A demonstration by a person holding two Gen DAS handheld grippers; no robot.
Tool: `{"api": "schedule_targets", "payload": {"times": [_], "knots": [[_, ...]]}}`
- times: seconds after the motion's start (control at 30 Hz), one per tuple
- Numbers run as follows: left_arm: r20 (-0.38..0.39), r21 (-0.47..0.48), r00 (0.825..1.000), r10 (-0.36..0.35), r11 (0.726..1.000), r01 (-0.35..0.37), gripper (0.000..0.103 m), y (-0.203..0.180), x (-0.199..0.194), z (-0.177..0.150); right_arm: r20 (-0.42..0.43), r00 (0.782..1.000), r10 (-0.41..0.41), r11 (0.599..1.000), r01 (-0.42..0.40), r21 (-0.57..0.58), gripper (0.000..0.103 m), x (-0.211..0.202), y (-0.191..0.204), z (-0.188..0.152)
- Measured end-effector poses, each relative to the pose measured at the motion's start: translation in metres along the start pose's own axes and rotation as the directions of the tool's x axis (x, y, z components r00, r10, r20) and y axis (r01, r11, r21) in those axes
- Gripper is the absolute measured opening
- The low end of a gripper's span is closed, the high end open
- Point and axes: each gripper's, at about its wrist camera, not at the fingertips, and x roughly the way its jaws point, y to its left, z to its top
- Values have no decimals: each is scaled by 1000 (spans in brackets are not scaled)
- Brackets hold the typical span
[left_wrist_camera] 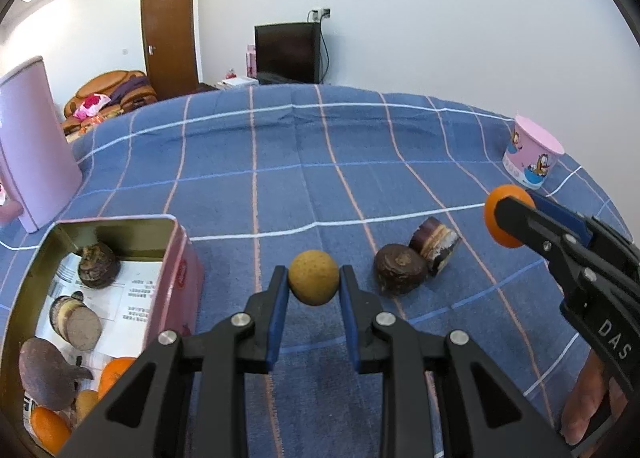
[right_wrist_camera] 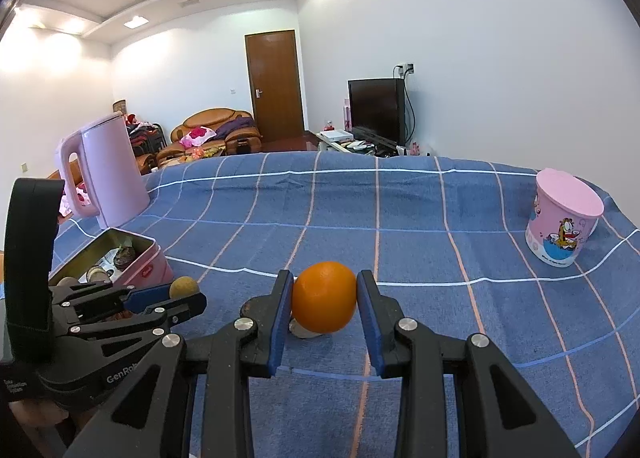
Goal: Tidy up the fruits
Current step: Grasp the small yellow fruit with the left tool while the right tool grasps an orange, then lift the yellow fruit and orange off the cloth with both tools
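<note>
The left gripper clamps a yellow-brown fruit just above the cloth, with the open tin close on its left. The right gripper clamps an orange. Two dark fruits lie between them; the far cloth is open, with the kettle and cup at its edges.

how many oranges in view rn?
3. One orange clamped in the right hand-held gripper. Two more in the pink tin, near corner: one, one. The left hand-held gripper's body covers part of the tin, so more may be hidden.
</note>
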Motion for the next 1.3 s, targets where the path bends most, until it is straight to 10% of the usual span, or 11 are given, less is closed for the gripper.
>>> {"api": "schedule_targets", "payload": {"times": [1.3], "knots": [[196,10,977,88,996,-91,27,-4,-40,-9,127,992,-22,998,28,-50,34,-25,10,-4]]}}
